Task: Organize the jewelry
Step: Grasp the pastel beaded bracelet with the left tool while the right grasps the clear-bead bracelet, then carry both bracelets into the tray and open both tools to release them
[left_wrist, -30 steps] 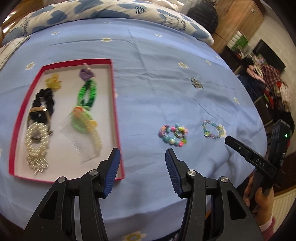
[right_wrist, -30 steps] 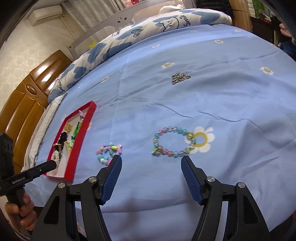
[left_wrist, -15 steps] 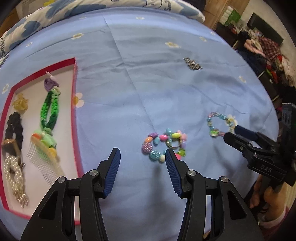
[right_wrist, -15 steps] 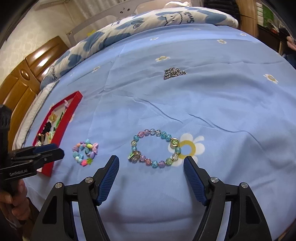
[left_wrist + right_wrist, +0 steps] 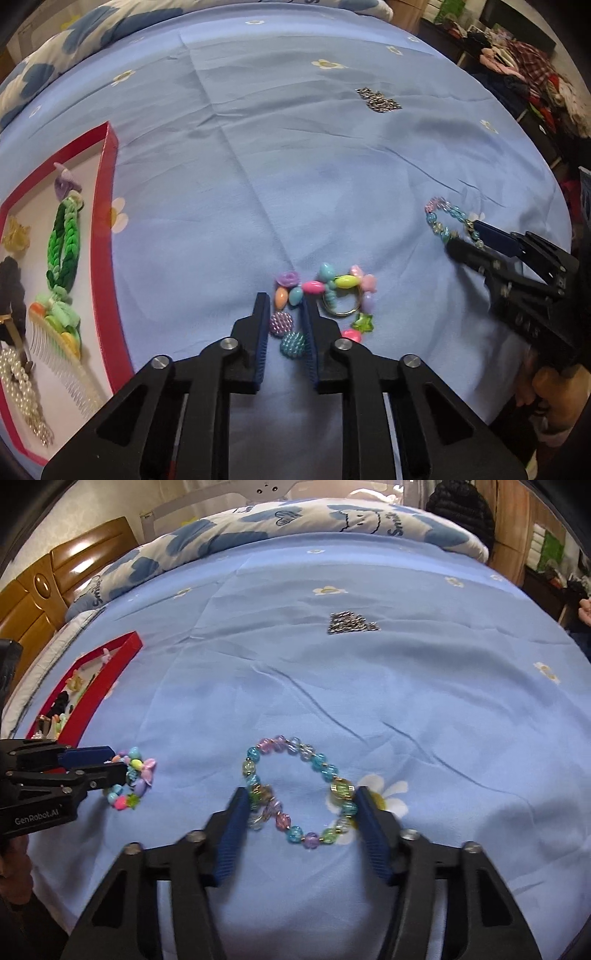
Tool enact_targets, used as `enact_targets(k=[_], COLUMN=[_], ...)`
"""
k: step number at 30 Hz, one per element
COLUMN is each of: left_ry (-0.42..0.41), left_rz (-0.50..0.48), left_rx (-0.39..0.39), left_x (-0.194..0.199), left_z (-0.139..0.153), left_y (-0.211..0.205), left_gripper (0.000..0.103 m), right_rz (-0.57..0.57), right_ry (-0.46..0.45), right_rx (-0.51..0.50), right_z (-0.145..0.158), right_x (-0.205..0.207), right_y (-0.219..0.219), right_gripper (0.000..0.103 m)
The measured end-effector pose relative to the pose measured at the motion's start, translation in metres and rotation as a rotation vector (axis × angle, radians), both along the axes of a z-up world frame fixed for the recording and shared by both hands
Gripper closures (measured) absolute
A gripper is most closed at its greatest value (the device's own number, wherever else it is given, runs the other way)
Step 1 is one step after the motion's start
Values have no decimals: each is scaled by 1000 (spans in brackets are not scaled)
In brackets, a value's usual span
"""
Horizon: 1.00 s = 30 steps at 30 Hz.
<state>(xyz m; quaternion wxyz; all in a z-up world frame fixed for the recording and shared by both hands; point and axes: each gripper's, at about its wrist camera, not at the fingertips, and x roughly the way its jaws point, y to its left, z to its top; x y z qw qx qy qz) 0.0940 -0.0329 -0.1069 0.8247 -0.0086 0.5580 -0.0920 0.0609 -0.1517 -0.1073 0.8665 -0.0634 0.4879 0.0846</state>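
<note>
Left claw (image 5: 284, 325) is narrowed around two beads of the charm bracelet (image 5: 325, 302) near the bed's front edge, clamping not yet confirmed. Right claw (image 5: 301, 812) is spread wide, straddling the glass bracelet (image 5: 295, 794). Both are judged light, limp and slippery; the strand should be pinched.

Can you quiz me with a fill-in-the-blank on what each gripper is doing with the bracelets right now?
1. The left gripper straddles part of the chunky ____ bracelet.
2. The right gripper brackets the glass bead bracelet with its jaws still ____.
3. The comb lies inside the ____ tray.
4. Farther up the blue sheet lies a small silver ____.

Missing words: pastel; open; red; chain
</note>
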Motion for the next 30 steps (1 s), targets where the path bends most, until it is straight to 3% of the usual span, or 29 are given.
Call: enact_targets(k=[2, 6, 15, 30], left_ry=[-5, -7, -91, -201], left_rz=[-3, 6, 45, 186], left_rx=[-7, -69, -156, -262], left_x=[-2, -6, -27, -73], left_z=[3, 12, 55, 103], left_y=[-1, 3, 22, 85], left_gripper=[92, 92, 92, 92], right_rz=[-17, -57, -54, 76], right_ry=[-5, 10, -6, -44], right_rx=[12, 110, 272, 340], right_z=[2, 10, 35, 74], right_x=[-1, 0, -9, -23], right_y=[-7, -22, -21, 35], right_gripper=[80, 88, 92, 92])
